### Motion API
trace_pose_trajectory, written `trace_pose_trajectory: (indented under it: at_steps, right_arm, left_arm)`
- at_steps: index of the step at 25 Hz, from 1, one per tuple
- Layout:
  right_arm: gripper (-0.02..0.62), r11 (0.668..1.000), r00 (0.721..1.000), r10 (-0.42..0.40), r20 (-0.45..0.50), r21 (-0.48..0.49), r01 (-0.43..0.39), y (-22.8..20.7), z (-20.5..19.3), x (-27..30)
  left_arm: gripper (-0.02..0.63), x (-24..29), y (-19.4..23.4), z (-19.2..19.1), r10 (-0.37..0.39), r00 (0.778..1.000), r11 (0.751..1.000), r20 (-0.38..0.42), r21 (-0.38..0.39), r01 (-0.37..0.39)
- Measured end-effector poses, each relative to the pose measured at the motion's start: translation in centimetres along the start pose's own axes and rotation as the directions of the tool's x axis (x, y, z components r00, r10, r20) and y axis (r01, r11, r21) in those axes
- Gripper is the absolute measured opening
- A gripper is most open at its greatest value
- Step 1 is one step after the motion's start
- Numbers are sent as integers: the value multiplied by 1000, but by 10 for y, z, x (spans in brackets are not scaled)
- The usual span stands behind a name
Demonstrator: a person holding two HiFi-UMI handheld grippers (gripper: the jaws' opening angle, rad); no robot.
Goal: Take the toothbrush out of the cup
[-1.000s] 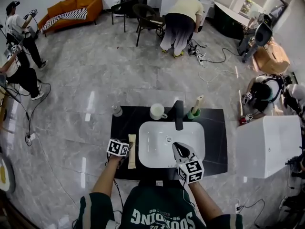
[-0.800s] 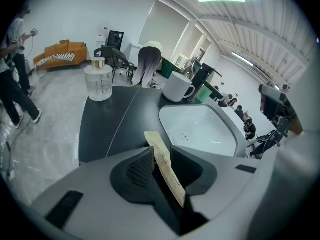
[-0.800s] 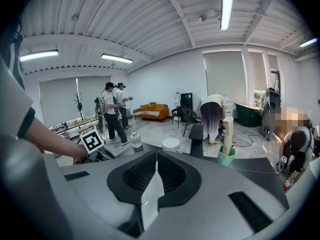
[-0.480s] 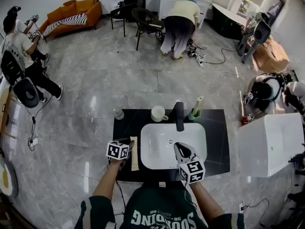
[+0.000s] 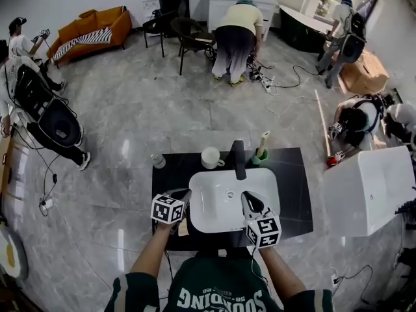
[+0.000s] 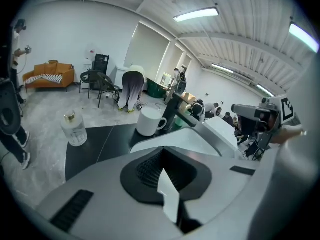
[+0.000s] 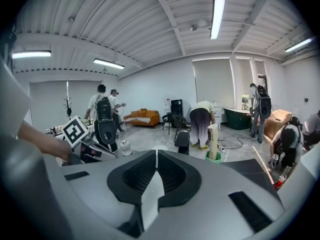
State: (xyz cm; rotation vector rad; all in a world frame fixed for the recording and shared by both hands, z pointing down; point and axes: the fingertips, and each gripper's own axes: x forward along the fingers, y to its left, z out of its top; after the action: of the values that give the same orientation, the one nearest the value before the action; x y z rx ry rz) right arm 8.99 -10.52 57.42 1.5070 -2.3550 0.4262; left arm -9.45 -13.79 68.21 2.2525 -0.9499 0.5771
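Note:
A cream toothbrush [image 5: 263, 142] stands upright in a small green cup [image 5: 259, 156] at the back of the black counter [image 5: 292, 187], right of the faucet. It also shows in the right gripper view, the toothbrush [image 7: 213, 140] in its cup [image 7: 215, 157] ahead and to the right. My left gripper [image 5: 186, 193] hangs over the sink's left rim; its jaws have just closed, with nothing between them [image 6: 161, 156]. My right gripper [image 5: 246, 196] hovers over the basin's right side, shut and empty [image 7: 156, 156]. Both are well short of the cup.
A white sink [image 5: 201, 181] with a black faucet [image 5: 239, 159] fills the counter's middle. A white mug [image 5: 212, 156] and a small clear bottle [image 5: 158, 160] stand at the back left. A beige strip [image 5: 182, 227] lies left of the sink. A white box [image 5: 367, 190] stands to the right; people move about behind.
My left gripper has lifted off the beige strip, come up toward the sink's left rim, and its jaws have closed. The right gripper has shifted only slightly.

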Motion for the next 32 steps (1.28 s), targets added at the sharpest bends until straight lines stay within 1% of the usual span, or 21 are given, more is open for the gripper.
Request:
trace_pose_trajectory:
  at_steps: [4, 6, 9, 11, 14, 17, 21, 26, 27, 32]
  right_arm:
    - [41, 999, 1000, -20, 14, 27, 20, -11, 0, -4]
    - [41, 999, 999, -28, 20, 35, 27, -16, -1, -6]
    - [41, 999, 999, -37, 31, 40, 36, -23, 1, -10]
    - [41, 998, 998, -46, 39, 45, 44, -28, 2, -11]
    - [41, 998, 997, -55, 47, 40, 53, -37, 4, -13]
    - [41, 998, 997, -58, 50, 37, 56, -46, 3, -18]
    - [41, 997, 997, -66, 46, 49, 64, -59, 1, -26]
    - [41, 995, 996, -77, 44, 60, 74, -77, -2, -34]
    - [41, 995, 996, -80, 44, 61, 77, -82, -3, -35]
    - [41, 992, 994, -102, 47, 73, 99, -105, -3, -46]
  left_arm:
    - [11, 1, -29, 23, 14, 998, 999, 54, 42, -17]
    - [9, 3, -48, 36, -10, 995, 997, 97, 80, 3]
    - [9, 4, -78, 57, -77, 982, 984, 172, 171, 48]
    - [9, 7, -94, 64, -109, 978, 974, 180, 215, 69]
    - [9, 16, -110, 69, -131, 977, 964, 171, 251, 86]
    - [9, 25, -123, 77, -137, 971, 959, 195, 272, 80]
    - [9, 35, -140, 91, -145, 964, 956, 225, 281, 78]
    - [14, 54, -163, 106, -193, 951, 946, 241, 302, 115]
    - [20, 59, -166, 109, -200, 949, 945, 242, 304, 121]
    - [106, 82, -181, 126, -202, 946, 941, 252, 320, 115]
